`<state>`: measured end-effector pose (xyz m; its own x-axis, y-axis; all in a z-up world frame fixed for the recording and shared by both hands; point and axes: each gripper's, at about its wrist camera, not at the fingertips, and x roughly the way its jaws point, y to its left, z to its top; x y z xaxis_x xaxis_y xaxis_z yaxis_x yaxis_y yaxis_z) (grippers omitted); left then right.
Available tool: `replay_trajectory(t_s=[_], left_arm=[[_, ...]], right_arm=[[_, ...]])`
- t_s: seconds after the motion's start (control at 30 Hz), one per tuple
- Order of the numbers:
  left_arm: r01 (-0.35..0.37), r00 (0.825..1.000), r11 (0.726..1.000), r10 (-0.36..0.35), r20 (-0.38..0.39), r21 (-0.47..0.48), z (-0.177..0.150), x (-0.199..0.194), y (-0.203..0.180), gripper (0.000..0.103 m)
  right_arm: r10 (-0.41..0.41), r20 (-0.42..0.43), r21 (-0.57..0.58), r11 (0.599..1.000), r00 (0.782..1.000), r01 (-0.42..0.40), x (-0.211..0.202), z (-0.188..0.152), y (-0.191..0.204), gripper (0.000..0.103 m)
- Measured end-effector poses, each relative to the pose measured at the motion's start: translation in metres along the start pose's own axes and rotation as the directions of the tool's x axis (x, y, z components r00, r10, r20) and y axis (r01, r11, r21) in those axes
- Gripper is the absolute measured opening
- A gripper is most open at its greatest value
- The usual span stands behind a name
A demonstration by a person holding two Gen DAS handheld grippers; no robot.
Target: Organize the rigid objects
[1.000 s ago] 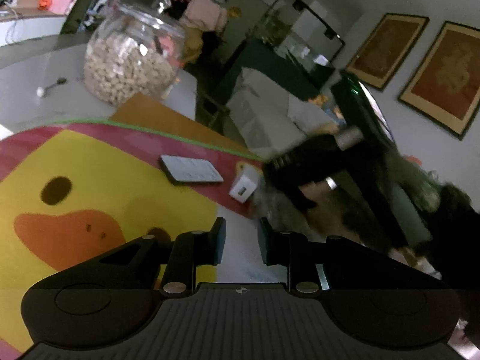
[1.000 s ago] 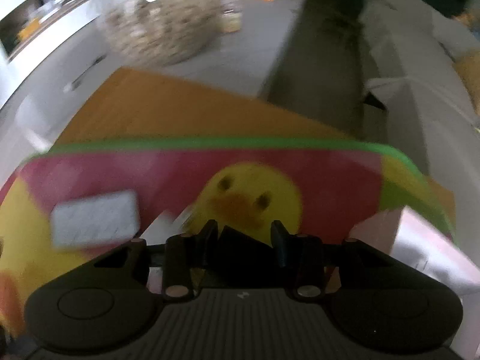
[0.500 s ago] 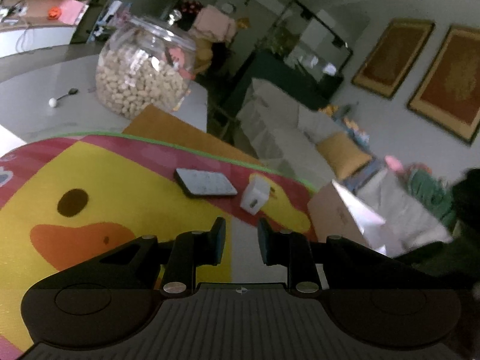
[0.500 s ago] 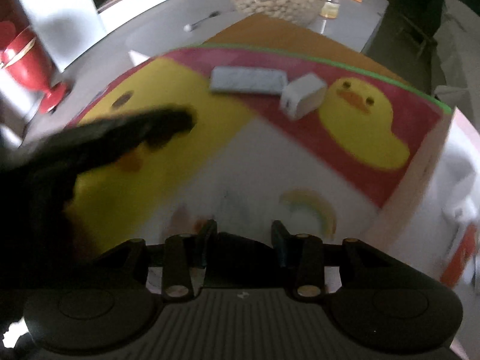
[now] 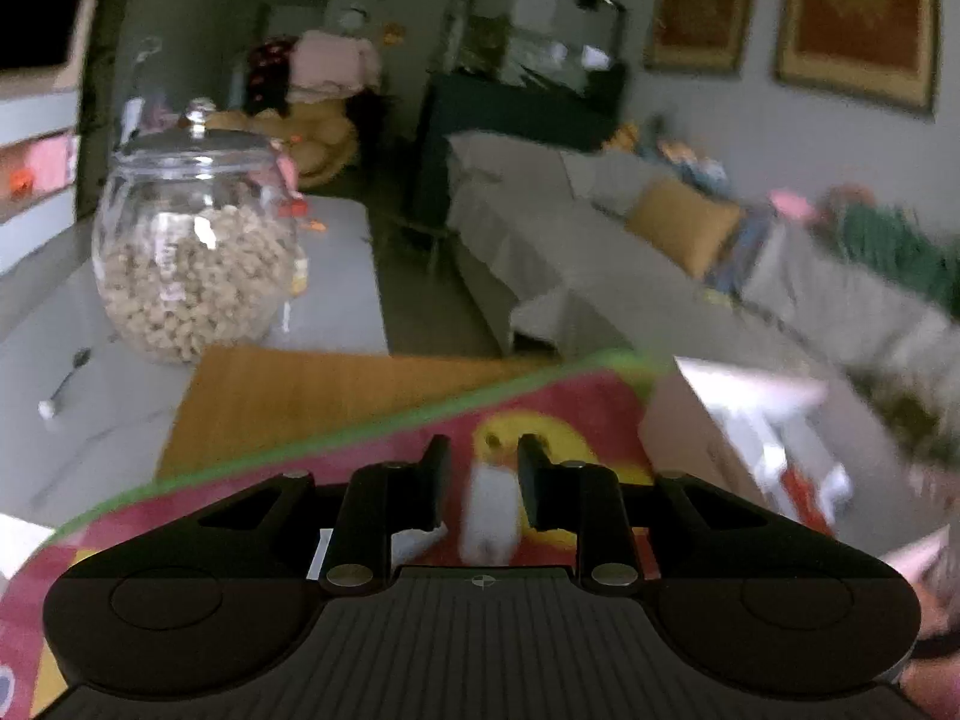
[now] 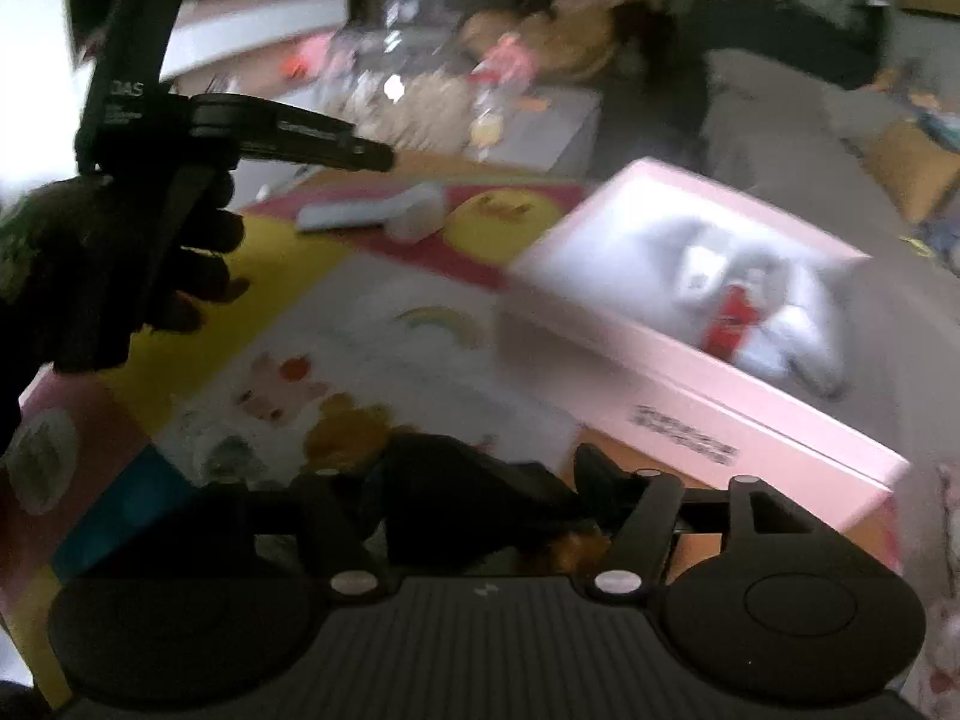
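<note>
In the left wrist view my left gripper [image 5: 478,468] is open, with a small white box [image 5: 489,513] lying on the duck mat [image 5: 558,402] between its fingers, not gripped. In the right wrist view my right gripper [image 6: 480,468] is shut on a dark object [image 6: 456,498] and hangs over the mat [image 6: 372,324]. The left gripper [image 6: 366,156] shows there at upper left, above a grey remote [image 6: 342,215] and the white box [image 6: 417,217]. A pink box [image 6: 690,372] with white and red items inside stands at the right.
A glass jar of nuts [image 5: 192,252] stands on the grey counter [image 5: 336,276] behind a wooden board [image 5: 312,384]. A spoon [image 5: 63,384] lies at left. The pink box [image 5: 750,420] sits at the mat's right edge. A sofa with cushions lies beyond.
My left gripper has moved forward so the white box now lies between its fingers. My right gripper has swung right, toward the pink box, still holding the dark object.
</note>
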<state>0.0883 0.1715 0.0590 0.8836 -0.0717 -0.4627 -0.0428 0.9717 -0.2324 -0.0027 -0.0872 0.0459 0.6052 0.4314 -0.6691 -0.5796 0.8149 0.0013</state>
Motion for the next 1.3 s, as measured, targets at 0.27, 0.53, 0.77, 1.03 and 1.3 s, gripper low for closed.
replay_trajectory(t_s=[0.27,0.53,0.77,1.03,1.3], left_arm=[[-0.073,0.983,0.993,0.056,-0.177,-0.094,-0.005,0.03,0.06,0.027],[-0.002,0.974,0.986,0.04,-0.221,0.17,-0.024,0.029,0.027,0.027],[-0.028,0.967,0.954,0.101,-0.234,0.298,-0.023,0.034,0.011,0.037],[-0.04,0.967,0.942,0.121,-0.226,0.332,-0.019,0.043,0.017,0.043],[0.053,0.958,0.941,0.046,-0.282,0.334,-0.018,0.04,0.015,0.053]], right_arm=[[0.061,0.077,0.107,0.992,0.995,-0.069,-0.006,-0.022,-0.033,0.066],[0.084,0.089,0.088,0.992,0.992,-0.092,-0.006,-0.017,-0.025,0.066],[0.09,0.07,0.074,0.993,0.993,-0.096,-0.004,-0.016,-0.016,0.066],[0.095,0.062,0.082,0.992,0.994,-0.1,-0.001,-0.023,-0.012,0.072],[0.09,0.084,0.076,0.992,0.992,-0.097,-0.003,-0.027,-0.012,0.073]])
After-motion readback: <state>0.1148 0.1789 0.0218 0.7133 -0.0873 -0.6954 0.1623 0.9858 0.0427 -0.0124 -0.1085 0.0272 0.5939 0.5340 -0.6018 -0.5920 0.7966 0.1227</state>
